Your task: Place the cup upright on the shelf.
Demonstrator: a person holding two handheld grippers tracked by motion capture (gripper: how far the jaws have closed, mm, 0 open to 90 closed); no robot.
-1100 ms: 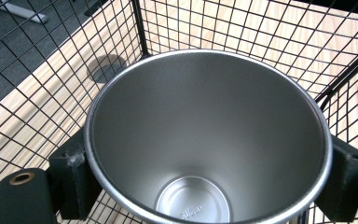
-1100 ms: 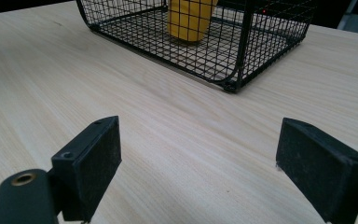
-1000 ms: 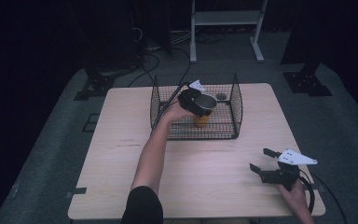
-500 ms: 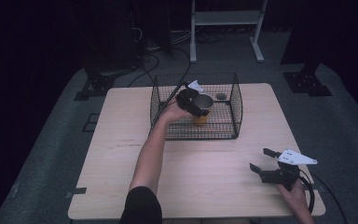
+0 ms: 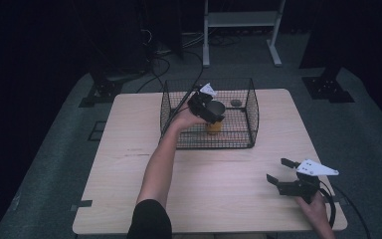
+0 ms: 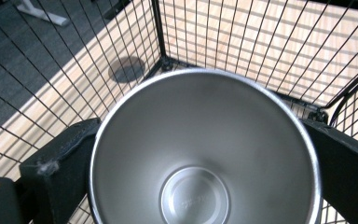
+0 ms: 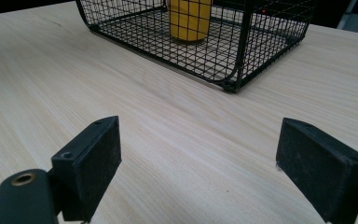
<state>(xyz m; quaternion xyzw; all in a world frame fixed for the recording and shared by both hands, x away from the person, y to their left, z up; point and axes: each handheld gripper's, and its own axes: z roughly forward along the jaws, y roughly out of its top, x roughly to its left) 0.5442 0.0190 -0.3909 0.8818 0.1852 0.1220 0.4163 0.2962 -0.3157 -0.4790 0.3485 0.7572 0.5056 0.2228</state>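
My left claw (image 5: 213,110) grips a yellow steel cup (image 6: 205,149) by its sides, jaws against its rim, inside the black wire basket (image 5: 251,107) on the bench (image 5: 129,139); a dark disc (image 5: 236,103) lies at the basket's far corner; my right claw (image 5: 283,172) hovers wide over the bench's near right, holding nothing.

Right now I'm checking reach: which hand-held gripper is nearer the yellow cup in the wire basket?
Left. The left hand-held gripper grips the yellow cup inside the wire basket; the right hand-held gripper hovers near the table's front edge.
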